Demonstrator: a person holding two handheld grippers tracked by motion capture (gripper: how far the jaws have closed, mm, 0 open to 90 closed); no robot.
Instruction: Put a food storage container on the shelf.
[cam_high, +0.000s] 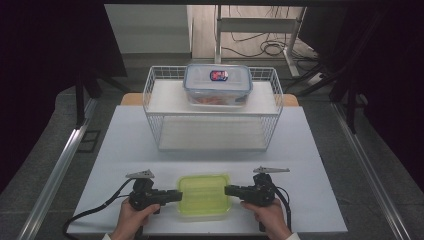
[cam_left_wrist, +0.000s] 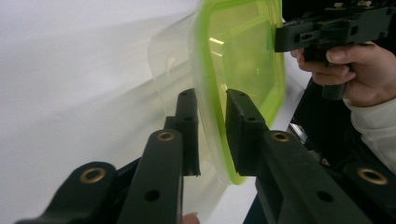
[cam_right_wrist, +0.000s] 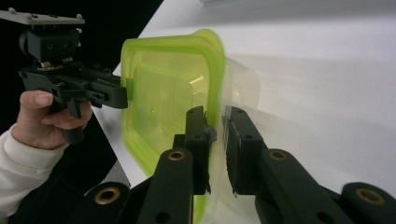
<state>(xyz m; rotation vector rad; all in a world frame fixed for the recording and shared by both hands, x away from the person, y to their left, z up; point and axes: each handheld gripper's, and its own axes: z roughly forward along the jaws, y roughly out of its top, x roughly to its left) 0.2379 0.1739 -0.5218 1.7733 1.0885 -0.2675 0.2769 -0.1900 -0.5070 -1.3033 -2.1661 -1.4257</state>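
At the near edge of the white table (cam_high: 125, 135), we hold the green-lidded container (cam_high: 204, 195) by its two short ends. Our left gripper (cam_high: 178, 195) is clamped on the lid rim at one end, our right gripper (cam_high: 227, 190) on the rim at the other. The container sits lid up, its long axis running left to right between the grippers. Since both grips bear on the thin lid edge, uneven lifting could peel the lid off or let the clear tub tilt and slip. Beyond stands a wire basket shelf (cam_high: 150, 95) carrying a blue-clipped food box (cam_high: 218, 83).

Bright tabletop, dark surround, blurred foreground.
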